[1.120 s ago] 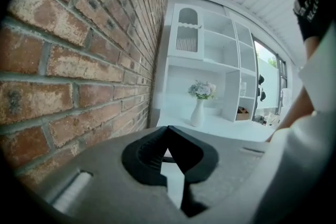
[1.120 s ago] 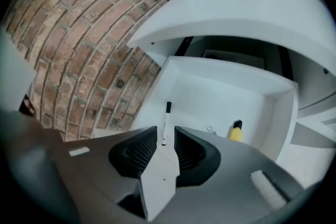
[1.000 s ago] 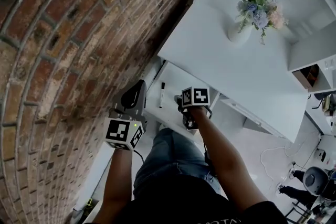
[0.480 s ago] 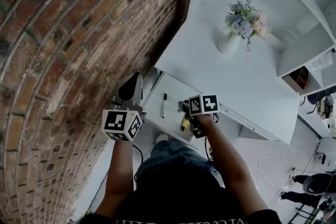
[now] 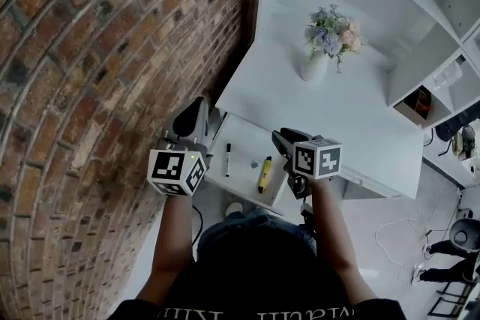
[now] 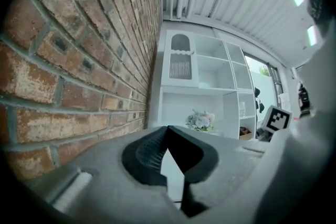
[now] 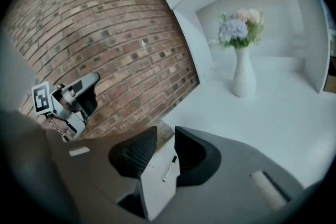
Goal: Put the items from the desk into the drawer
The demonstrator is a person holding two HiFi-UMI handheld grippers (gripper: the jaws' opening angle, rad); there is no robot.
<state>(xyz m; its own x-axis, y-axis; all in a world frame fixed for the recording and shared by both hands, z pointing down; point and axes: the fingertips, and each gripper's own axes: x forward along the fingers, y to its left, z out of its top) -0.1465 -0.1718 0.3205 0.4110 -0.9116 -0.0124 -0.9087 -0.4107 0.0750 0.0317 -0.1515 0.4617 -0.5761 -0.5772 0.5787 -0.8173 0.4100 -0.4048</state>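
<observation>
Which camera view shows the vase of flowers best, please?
The right gripper view: the vase of flowers stands large, side-on and unblocked. The head view shows it from above and smaller; the left gripper view shows it tiny and distant.

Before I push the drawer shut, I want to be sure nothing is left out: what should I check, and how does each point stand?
1. Loose items on the desk: ok, only the vase of flowers stands there.
2. Black marker inside the drawer: ok.
3. Yellow highlighter inside the drawer: ok.
4. Right hand-held gripper empty: ok, jaws apart, nothing between.
5. Left hand-held gripper empty: ok, jaws together on nothing.
6. Drawer shut: not ok, it stands open.
</observation>
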